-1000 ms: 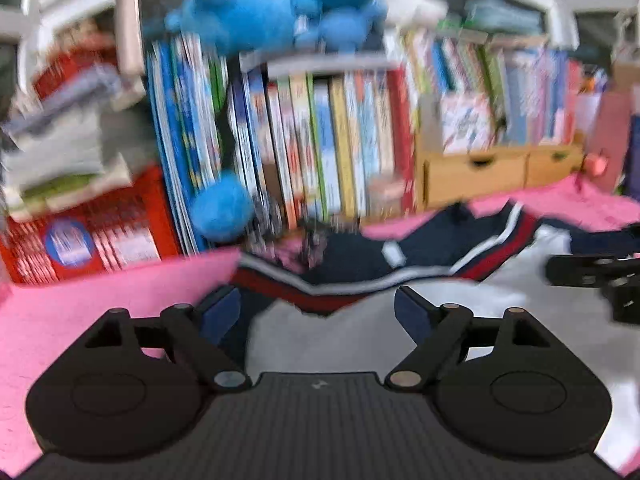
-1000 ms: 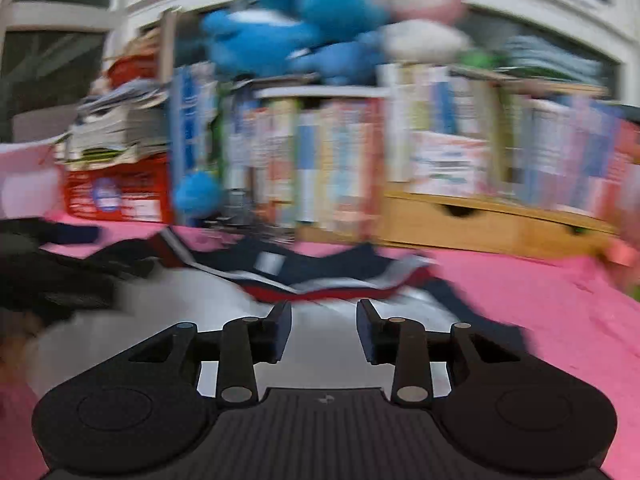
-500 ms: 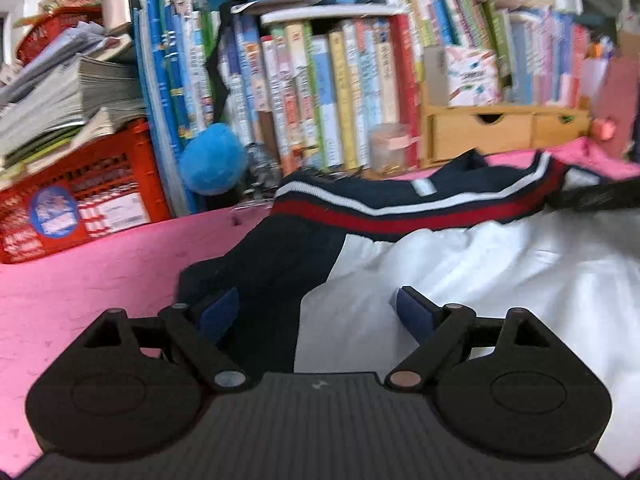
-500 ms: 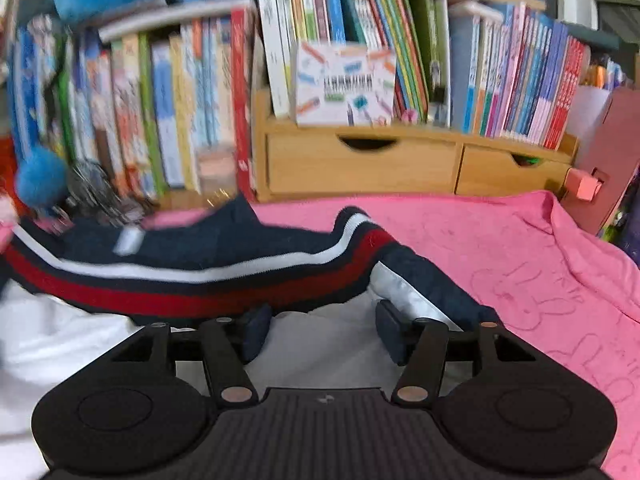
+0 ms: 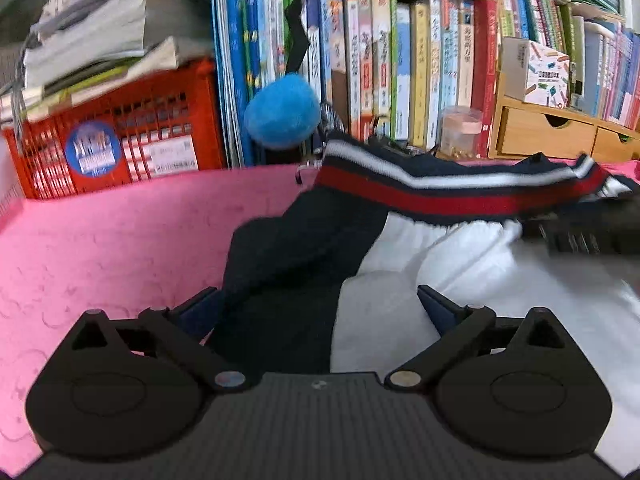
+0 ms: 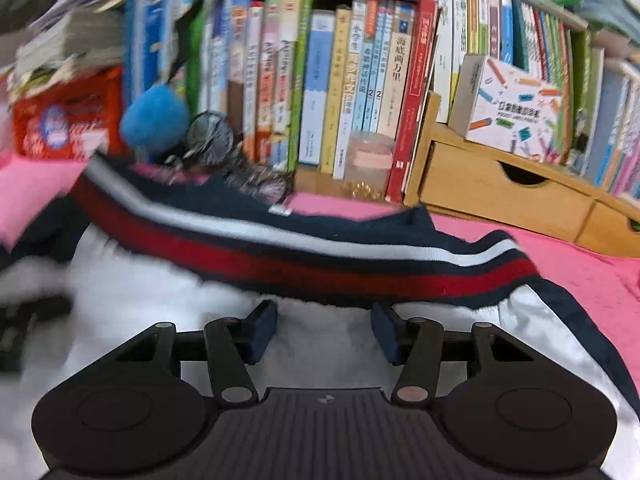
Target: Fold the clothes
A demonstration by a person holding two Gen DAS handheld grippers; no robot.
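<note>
A white garment with navy sides and a navy, white and red striped waistband (image 5: pixel 440 196) lies on the pink cloth (image 5: pixel 100 248). My left gripper (image 5: pixel 318 312) is open and hovers low over the garment's left navy edge. My right gripper (image 6: pixel 324 330) is open over the white fabric (image 6: pixel 320 344), just below the striped band (image 6: pixel 320 260). The right gripper shows as a dark blur (image 5: pixel 580 232) at the right of the left wrist view. Neither gripper holds anything.
A row of upright books (image 6: pixel 340 80) stands behind the garment. A red crate (image 5: pixel 120 136) with stacked papers is at the left, a blue plush ball (image 5: pixel 282 110) in front of the books, and wooden drawers (image 6: pixel 508 192) at the right.
Both grippers have come lower and closer to the garment. The right gripper has swung leftwards along the waistband and opened a little wider. The left gripper stays open.
</note>
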